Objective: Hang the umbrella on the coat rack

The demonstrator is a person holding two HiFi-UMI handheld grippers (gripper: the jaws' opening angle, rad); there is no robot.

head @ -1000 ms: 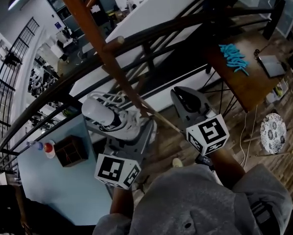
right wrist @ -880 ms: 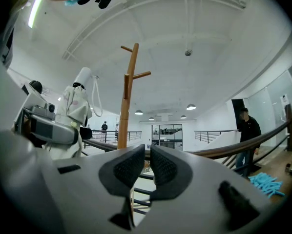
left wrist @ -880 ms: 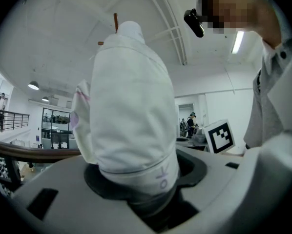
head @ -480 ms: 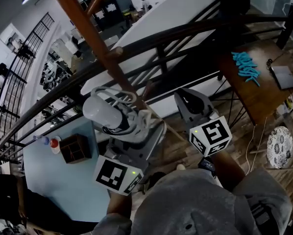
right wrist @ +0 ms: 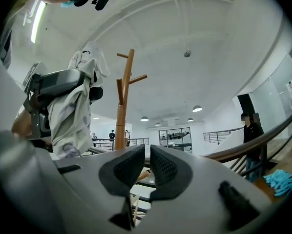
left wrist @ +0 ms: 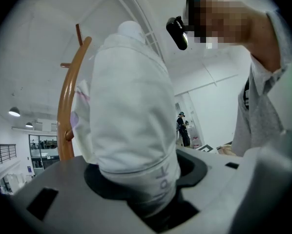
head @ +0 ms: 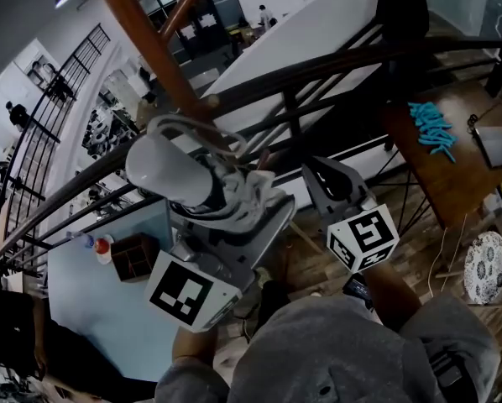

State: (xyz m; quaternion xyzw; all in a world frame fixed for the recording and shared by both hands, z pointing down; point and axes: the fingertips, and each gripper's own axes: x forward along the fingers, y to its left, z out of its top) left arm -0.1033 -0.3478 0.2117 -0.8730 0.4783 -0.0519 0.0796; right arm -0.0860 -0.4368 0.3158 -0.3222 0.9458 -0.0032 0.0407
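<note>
The umbrella (head: 177, 177), a white folded one in its sleeve, is clamped near one end by the left gripper (left wrist: 147, 182), whose jaws are spread wide around the bundle and press on it. In the left gripper view it stands straight out along the jaws, long axis pointing away from the hand. The coat rack (left wrist: 68, 106) rises just to its left and behind it. From above, the umbrella's cord loop (head: 196, 128) lies right against the rack's slanting wooden pole, beside a short stub of a peg (head: 207, 103) (the one I'd guess it is meant for). So it comes down to loop and peg: the peg sits past the umbrella's far end, and the left hand is the nearer one. The right gripper (right wrist: 147, 165) is off to the side, pinched together on nothing, with the rack well ahead of it.

I cannot tell whether the loop already catches the peg. Cord and wood overlap in the head view, and in the left gripper view the fabric hides the loop. The rack's foot is covered by the grippers, and its top is cut off at the head view's edge.
</note>
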